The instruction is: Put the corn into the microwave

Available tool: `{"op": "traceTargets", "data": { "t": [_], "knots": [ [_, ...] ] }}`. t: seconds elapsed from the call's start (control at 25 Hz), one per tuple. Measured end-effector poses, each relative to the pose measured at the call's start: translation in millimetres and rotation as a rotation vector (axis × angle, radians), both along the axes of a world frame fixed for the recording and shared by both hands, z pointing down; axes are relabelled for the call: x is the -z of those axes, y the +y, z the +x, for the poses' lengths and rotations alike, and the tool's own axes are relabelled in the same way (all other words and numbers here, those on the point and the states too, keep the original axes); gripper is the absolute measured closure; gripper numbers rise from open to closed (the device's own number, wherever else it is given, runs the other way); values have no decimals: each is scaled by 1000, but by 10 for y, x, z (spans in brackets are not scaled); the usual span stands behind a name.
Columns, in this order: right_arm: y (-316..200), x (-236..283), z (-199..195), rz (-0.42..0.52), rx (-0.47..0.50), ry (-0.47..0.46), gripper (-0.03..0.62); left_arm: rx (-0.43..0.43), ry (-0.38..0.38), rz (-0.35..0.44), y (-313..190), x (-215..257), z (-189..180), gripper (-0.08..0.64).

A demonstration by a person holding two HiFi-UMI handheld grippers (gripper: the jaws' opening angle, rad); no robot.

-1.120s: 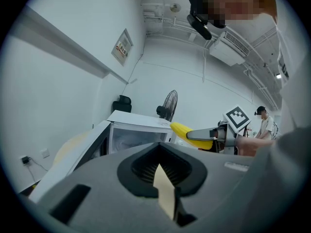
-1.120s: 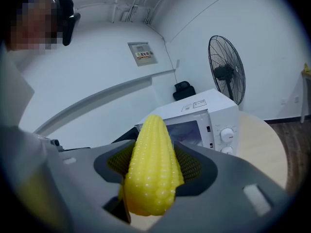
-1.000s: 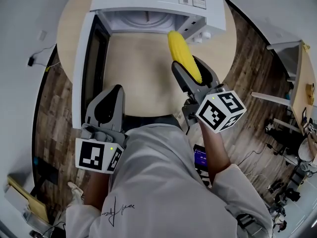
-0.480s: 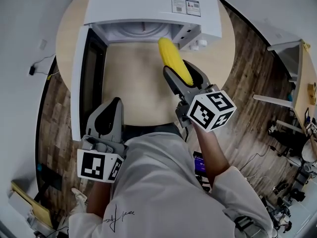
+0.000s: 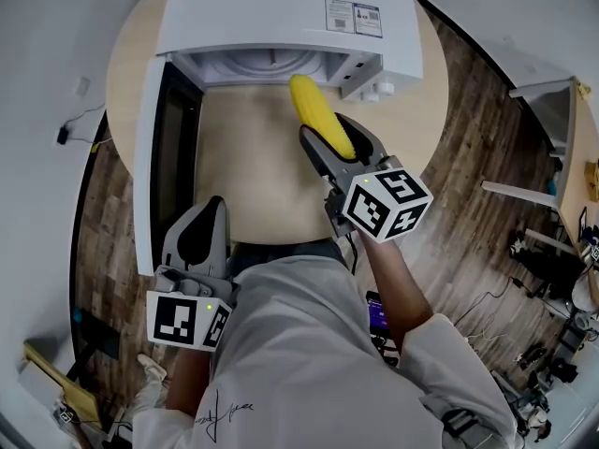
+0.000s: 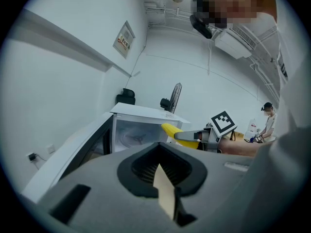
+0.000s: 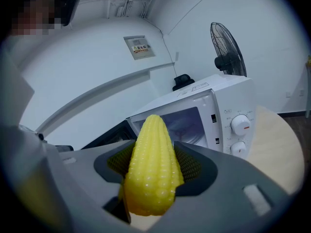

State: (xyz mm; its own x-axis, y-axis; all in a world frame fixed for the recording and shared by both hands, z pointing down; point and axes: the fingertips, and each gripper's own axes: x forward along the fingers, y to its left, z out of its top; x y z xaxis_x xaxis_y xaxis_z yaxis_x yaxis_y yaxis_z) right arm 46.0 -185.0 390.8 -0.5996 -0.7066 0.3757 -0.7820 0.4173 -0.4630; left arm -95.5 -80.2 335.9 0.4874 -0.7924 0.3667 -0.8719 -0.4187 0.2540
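Yellow corn (image 5: 321, 129) is clamped lengthwise in the right hand-held gripper (image 5: 332, 137), its tip aimed at the microwave (image 5: 281, 12) and just short of the open cavity. To do this well, I'd keep the cob level and steer it between the control knobs (image 5: 379, 90) and the swung-open door (image 5: 154, 157). I'd release only once it rests on the turntable (image 6: 133, 137). The left hand-held gripper (image 5: 201, 227), jaws together and empty, hangs well back by the door's free edge. Nothing on the wooden surface (image 5: 253, 166) blocks the microwave's mouth.
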Motion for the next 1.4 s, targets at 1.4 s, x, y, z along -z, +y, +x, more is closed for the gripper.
{"op": "traceTargets", "data": {
  "t": [1.4],
  "knots": [
    [-595, -710, -379, -42, 11, 79, 330, 27, -5, -67, -129, -177, -165, 568]
  ]
}}
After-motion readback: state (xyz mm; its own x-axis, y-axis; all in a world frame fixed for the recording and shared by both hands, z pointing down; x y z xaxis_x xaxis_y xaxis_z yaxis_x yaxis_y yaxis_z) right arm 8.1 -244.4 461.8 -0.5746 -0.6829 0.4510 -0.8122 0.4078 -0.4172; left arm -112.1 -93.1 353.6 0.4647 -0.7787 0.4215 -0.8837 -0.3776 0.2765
